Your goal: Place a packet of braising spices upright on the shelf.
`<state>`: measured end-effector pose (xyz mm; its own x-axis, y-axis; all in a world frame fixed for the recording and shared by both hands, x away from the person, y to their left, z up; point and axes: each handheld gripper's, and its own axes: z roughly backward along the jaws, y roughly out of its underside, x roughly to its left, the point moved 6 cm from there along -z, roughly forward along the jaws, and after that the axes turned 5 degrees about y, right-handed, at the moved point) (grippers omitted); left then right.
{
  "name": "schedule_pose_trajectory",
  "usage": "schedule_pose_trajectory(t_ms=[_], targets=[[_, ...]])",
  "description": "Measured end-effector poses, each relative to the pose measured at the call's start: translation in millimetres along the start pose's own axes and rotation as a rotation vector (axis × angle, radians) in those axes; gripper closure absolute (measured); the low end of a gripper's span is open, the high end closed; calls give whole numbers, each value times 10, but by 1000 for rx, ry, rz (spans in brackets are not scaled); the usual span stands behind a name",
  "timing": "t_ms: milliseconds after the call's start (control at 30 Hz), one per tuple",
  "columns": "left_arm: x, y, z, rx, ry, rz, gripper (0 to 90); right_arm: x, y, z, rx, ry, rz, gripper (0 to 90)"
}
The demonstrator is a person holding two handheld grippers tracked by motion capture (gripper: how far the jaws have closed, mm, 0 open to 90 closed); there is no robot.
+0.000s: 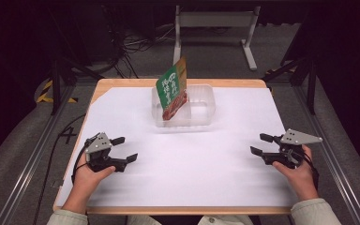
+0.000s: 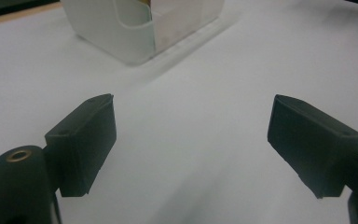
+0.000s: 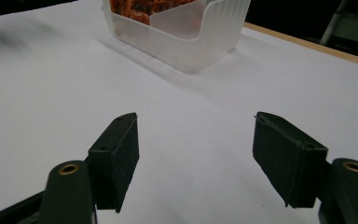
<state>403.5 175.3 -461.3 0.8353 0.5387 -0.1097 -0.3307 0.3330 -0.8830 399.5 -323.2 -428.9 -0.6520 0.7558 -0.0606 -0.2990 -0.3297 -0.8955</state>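
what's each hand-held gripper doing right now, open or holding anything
left hand-held gripper: open, holding nothing.
right hand-held gripper: open, holding nothing.

One snack packet [image 1: 172, 89] (green), one plastic bin [image 1: 201, 112], two grippers.

packet [image 1: 172, 90] | white characters on green, unreadable | no other text

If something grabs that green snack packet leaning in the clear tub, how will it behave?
The green packet looks like thin printed film, so probably light and floppy, creasing when pinched. It leans tilted against the clear tub wall, so a nudge may topple it. The tub looks light and might slide along.
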Motion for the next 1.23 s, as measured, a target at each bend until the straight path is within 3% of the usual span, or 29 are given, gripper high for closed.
schedule_pose_trajectory(t_ms=[367,500,767,1067,1133,1233], targets=[[25,211,-112,125,4,4,170,47,168,-160,72,-14,15,309],[46,280,-134,186,-24,16,168,57,212,-201,100,-15,15,309],[57,300,-134,207,-48,33,174,86,258,-254,133,-16,24,308],[71,299,-95,188,-56,49,203,91,262,-292,143,-14,24,311],[74,301,-83,181,-66,60,203,90,258,-297,142,-13,22,312],[133,296,-44,165,-117,77,208,95,252,-308,138,-19,17,313]])
